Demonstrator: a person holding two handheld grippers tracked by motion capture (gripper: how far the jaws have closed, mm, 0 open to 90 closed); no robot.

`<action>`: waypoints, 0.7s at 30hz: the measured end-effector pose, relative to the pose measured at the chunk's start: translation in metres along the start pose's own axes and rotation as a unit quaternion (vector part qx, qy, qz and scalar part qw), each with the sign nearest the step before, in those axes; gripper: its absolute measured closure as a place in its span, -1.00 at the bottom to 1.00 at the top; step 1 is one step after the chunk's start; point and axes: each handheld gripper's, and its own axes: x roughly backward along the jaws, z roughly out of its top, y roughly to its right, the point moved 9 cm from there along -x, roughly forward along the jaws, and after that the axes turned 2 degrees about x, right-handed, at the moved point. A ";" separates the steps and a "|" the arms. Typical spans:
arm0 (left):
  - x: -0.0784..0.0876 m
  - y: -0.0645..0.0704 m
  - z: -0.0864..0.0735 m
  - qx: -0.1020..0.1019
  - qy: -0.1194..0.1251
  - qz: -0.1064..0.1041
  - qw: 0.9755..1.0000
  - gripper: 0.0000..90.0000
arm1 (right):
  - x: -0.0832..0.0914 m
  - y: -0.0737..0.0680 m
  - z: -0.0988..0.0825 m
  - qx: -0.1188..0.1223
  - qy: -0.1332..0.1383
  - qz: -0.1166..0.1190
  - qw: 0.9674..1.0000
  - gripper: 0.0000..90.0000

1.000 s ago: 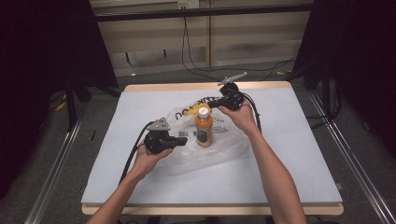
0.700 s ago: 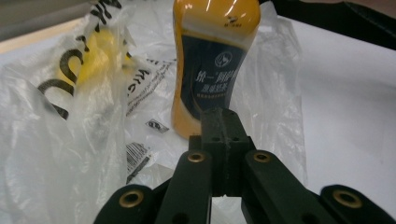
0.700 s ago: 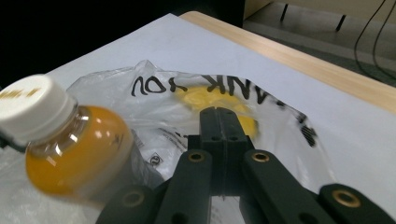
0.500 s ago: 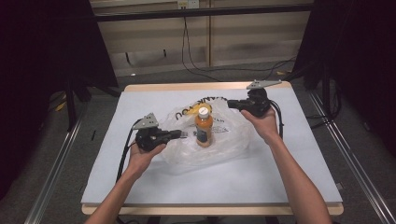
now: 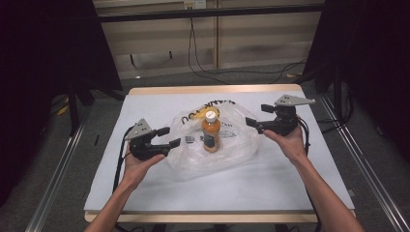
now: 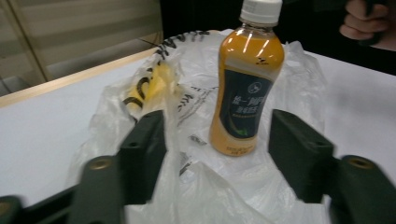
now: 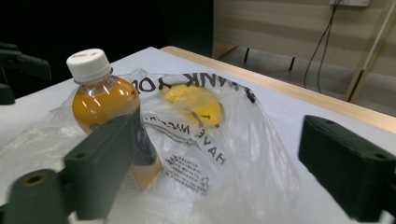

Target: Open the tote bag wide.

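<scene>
Thin, limp, slippery plastic bag [image 5: 212, 145] under and around upright bottle [image 5: 211, 131] mid-table, best pinched at its loose rim; left gripper [image 5: 170, 137] and right gripper [image 5: 252, 124] flank it, jaws just opened, empty.

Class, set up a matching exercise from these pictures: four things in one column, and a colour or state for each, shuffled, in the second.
Things:
1. bottle
2. bottle cap
3. plastic bag
4. left gripper

Colours or states:
A. white
B. clear, crumpled, with black print
C. jaws open, holding nothing
D. upright, filled with orange drink

Pairs: 1-D, 2-A, 3-B, 4-C
</scene>
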 end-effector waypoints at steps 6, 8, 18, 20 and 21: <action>0.009 0.000 -0.006 -0.007 0.005 0.024 1.000 -0.66 | 0.023 0.000 -0.009 0.005 0.029 -0.023 0.999 -0.98; 0.013 0.001 -0.009 -0.009 0.000 0.023 1.000 -0.70 | 0.031 -0.001 -0.012 0.008 0.039 -0.027 0.999 -0.97; 0.039 0.007 -0.023 -0.011 0.024 0.048 0.999 -0.90 | 0.068 -0.008 -0.035 -0.014 0.057 -0.038 0.998 -0.98; 0.045 0.008 -0.024 -0.013 0.027 0.052 0.998 -0.91 | 0.074 -0.009 -0.040 -0.023 0.056 -0.039 0.997 -0.98; 0.047 0.009 -0.025 -0.002 0.031 0.058 0.998 -0.91 | 0.076 -0.010 -0.043 -0.021 0.055 -0.041 0.997 -0.97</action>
